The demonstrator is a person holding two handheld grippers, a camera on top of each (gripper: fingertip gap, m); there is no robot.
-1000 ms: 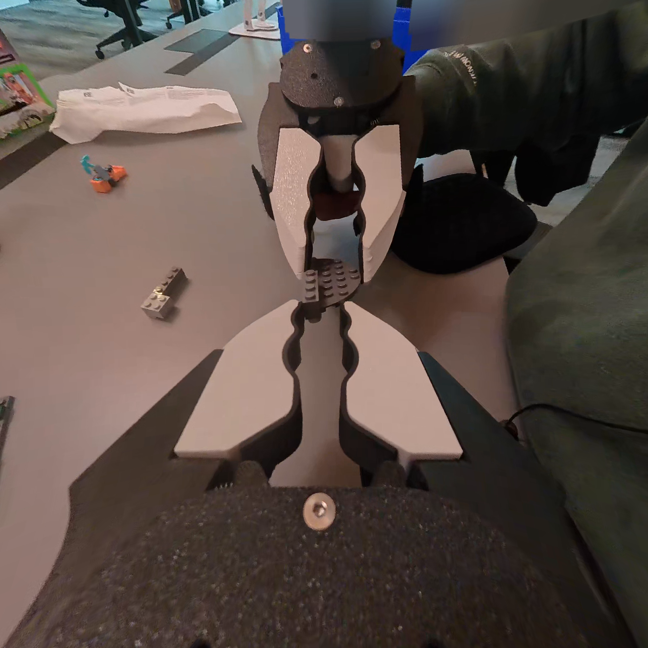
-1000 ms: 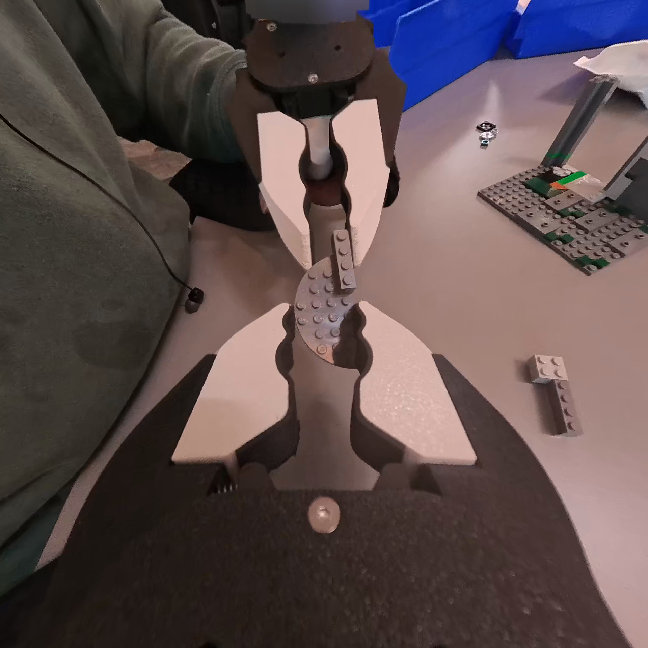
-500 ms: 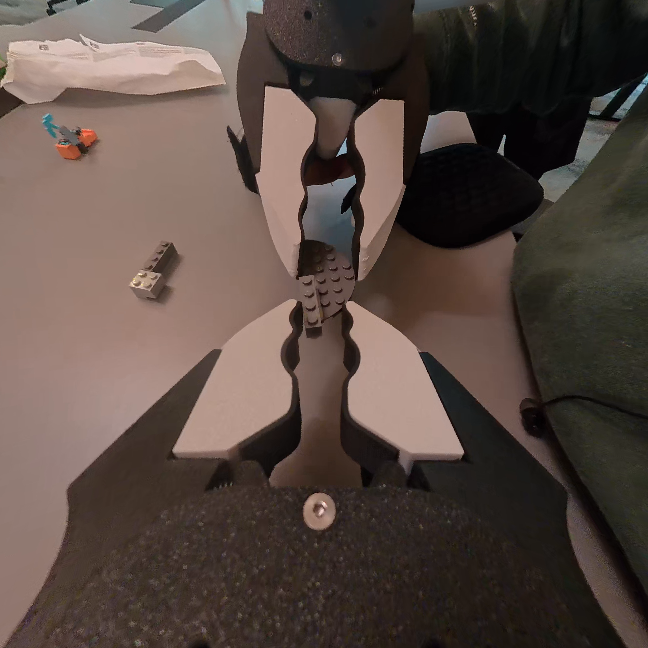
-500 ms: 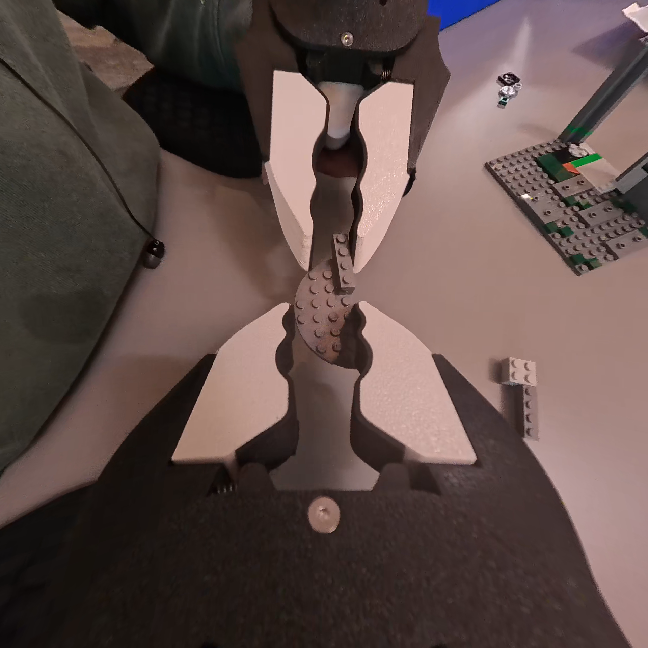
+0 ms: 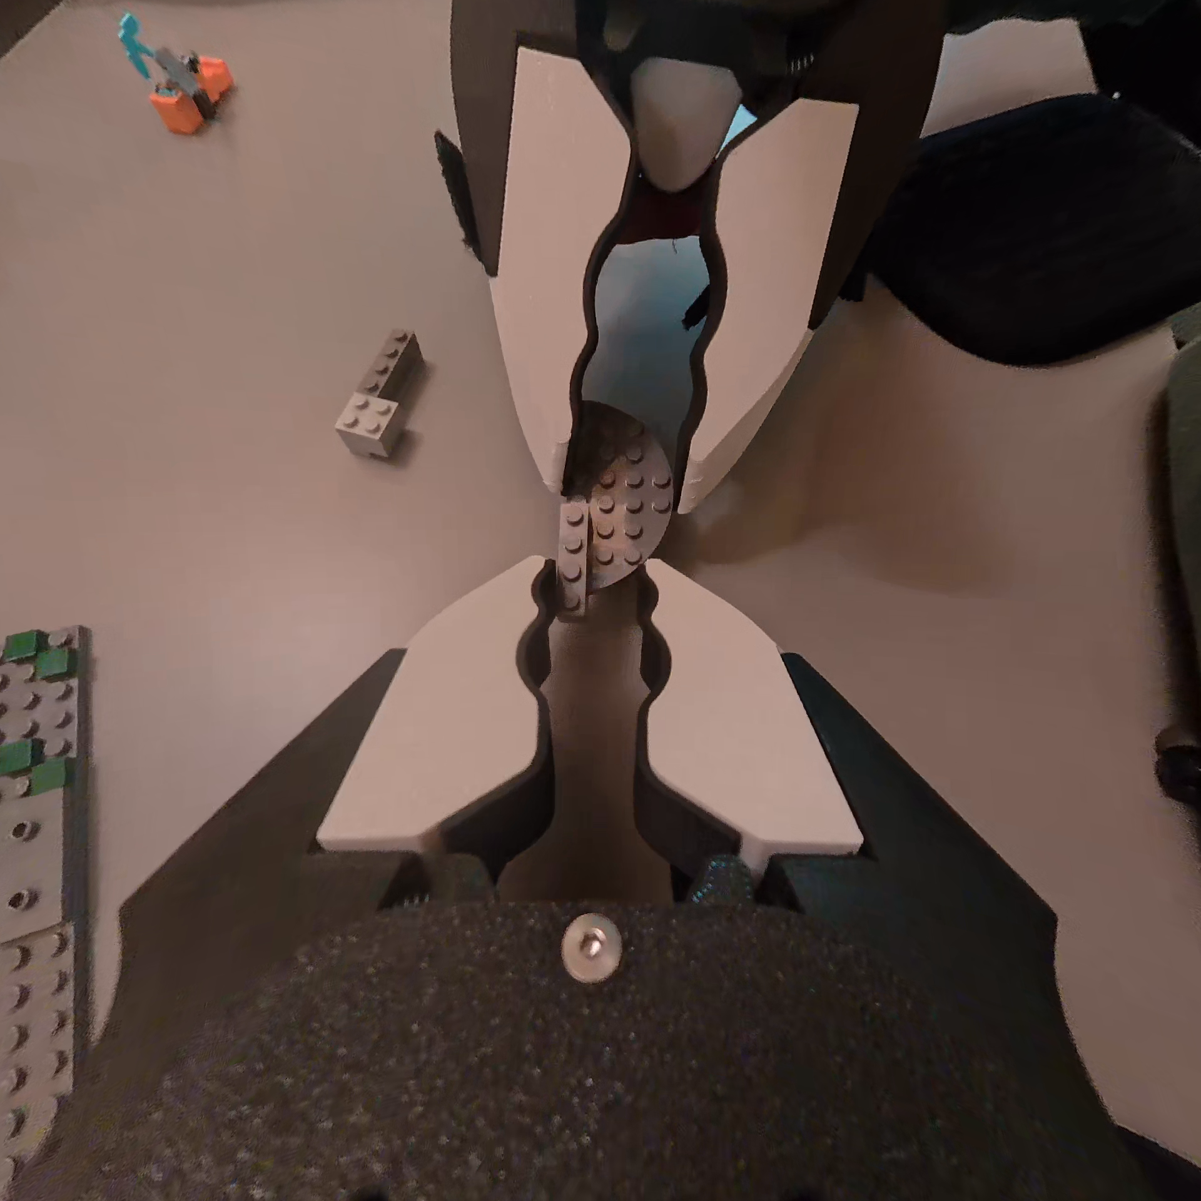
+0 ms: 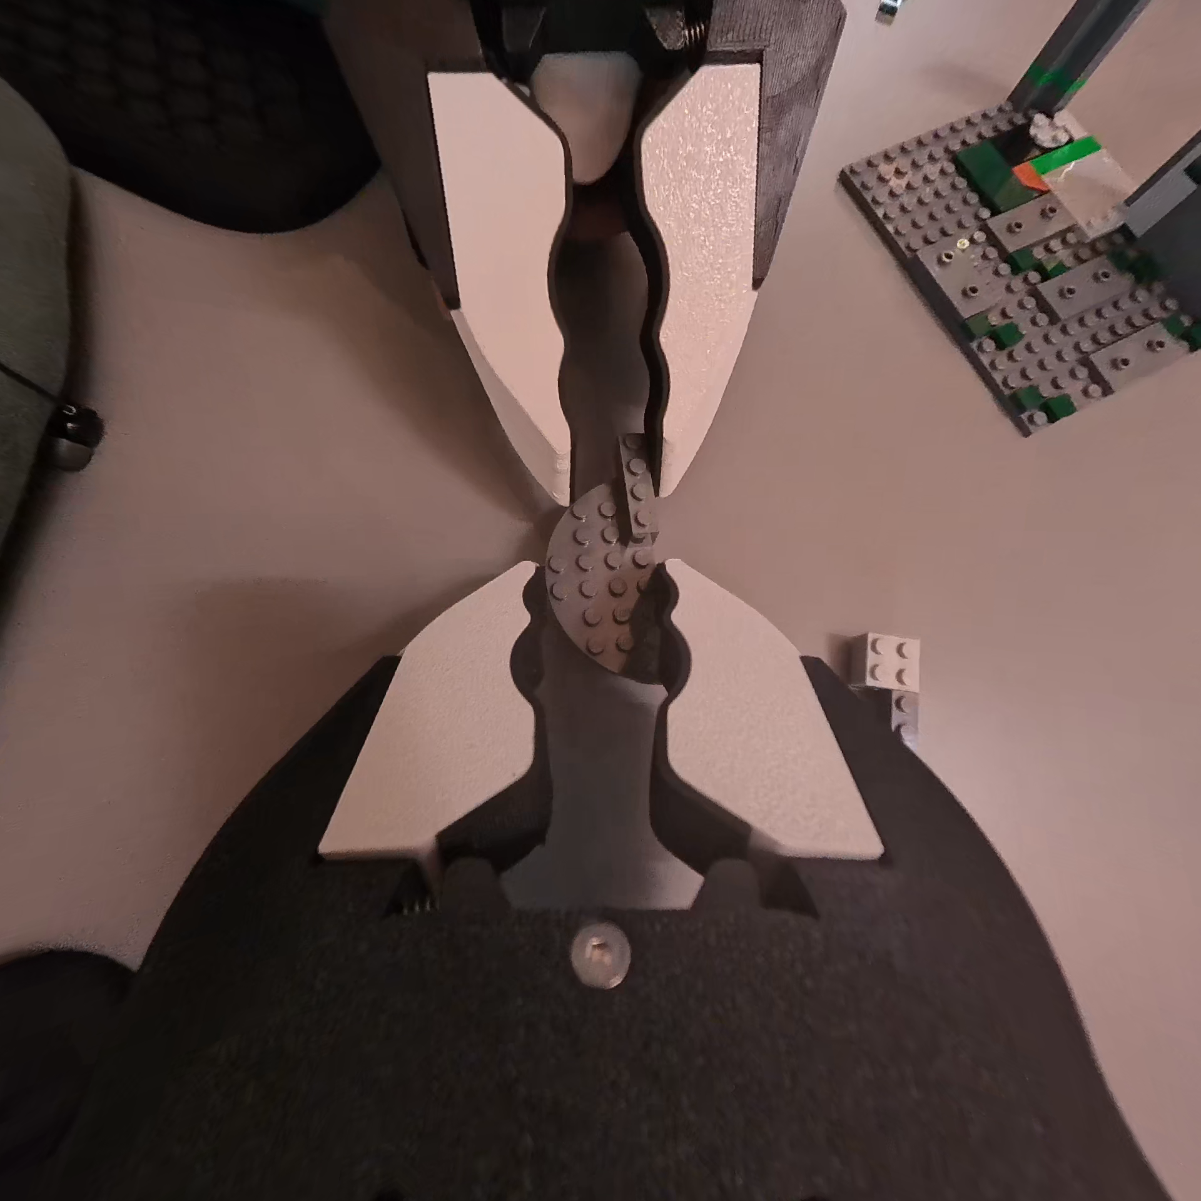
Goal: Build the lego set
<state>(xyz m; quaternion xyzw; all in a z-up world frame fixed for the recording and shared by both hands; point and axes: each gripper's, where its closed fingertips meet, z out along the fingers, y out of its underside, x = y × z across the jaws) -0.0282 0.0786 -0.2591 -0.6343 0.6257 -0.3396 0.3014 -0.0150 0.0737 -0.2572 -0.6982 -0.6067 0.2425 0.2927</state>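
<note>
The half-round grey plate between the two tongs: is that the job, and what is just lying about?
In use:
- half-round grey plate
- narrow grey strip on it
- left tongs, right tongs

Lying about:
- studded baseplate build
- grey brick pair
- orange and teal piece

Grey baseplate (image 5: 39, 845): your left wrist view cuts it at the left edge.
Tall grey pillar (image 6: 1066, 52): its top runs off the right wrist view.
Narrow grey strip (image 5: 574, 559): the end between your left gripper (image 5: 594, 575) fingertips is hidden.
Half-round plate (image 6: 601, 588): one edge is buried in your right gripper (image 6: 598, 572).
</note>
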